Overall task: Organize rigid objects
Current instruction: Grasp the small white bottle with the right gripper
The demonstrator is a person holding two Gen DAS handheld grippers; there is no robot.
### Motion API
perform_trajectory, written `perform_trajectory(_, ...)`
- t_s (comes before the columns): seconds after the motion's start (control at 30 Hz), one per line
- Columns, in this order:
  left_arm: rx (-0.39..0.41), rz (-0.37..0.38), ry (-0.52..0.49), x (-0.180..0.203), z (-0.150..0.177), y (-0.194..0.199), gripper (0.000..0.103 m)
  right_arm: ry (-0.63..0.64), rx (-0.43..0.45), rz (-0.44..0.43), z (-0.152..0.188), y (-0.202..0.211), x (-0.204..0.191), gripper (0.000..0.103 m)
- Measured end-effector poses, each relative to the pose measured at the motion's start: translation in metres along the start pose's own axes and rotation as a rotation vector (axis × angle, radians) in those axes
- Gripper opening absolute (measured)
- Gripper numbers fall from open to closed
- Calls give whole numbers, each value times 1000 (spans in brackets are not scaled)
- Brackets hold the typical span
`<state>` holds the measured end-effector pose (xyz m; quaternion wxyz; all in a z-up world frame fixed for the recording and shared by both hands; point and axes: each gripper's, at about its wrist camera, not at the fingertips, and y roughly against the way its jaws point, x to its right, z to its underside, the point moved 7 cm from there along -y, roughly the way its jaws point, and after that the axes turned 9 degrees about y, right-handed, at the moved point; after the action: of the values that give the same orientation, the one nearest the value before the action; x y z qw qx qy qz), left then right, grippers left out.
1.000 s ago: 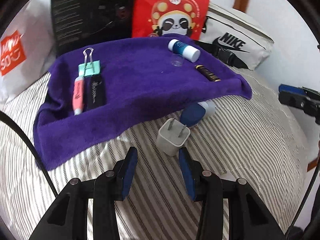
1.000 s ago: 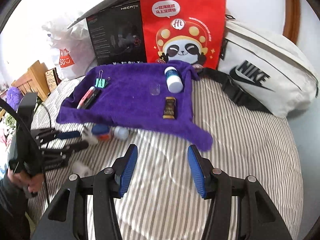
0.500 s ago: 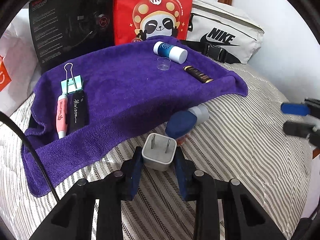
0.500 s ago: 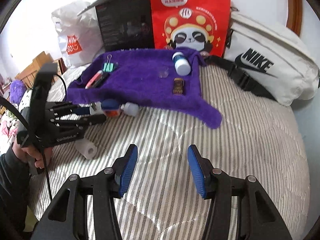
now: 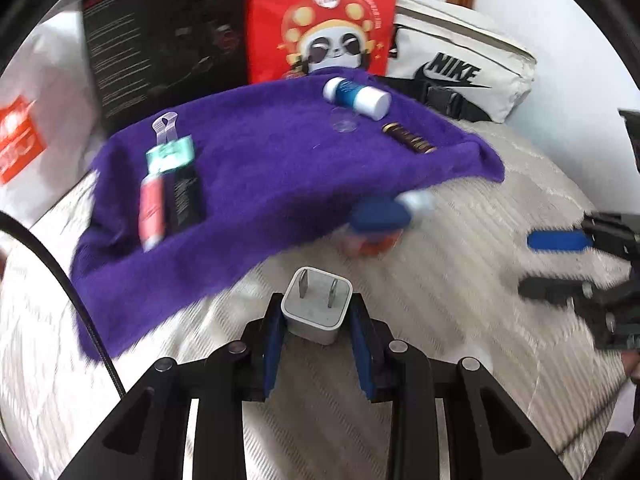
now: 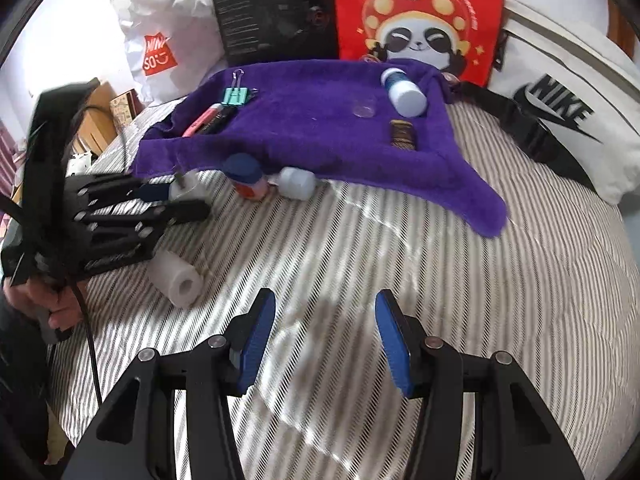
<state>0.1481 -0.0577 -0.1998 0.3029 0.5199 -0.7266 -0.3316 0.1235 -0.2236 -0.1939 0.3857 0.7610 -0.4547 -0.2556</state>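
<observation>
Your left gripper (image 5: 316,330) has its blue-padded fingers clamped on the white square two-prong charger plug (image 5: 317,308), held above the striped bed quilt (image 5: 440,280), just short of the purple towel (image 5: 260,168). Your right gripper (image 6: 325,344): fingers wide, nothing between them.

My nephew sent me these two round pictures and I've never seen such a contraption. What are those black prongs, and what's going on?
They are two hand-held grippers, each with a fisheye camera looking along its blue-padded fingers. In the left one's picture, the left gripper is clamped on a white plug charger. In the other, the right gripper is open and empty above a striped bedspread. A purple towel holds a binder clip, pens and a white-capped bottle. A tissue roll lies off the towel.
</observation>
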Motion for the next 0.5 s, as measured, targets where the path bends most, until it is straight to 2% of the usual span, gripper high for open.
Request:
perform_trajectory(0.27, -3, -94, 159, -56, 42, 36, 30, 52, 47, 31, -34, -16, -10, 52)
perform_trajectory(0.5, 4, -164, 178, -56, 41, 32, 30, -1, 79, 32, -53, -27, -5, 50)
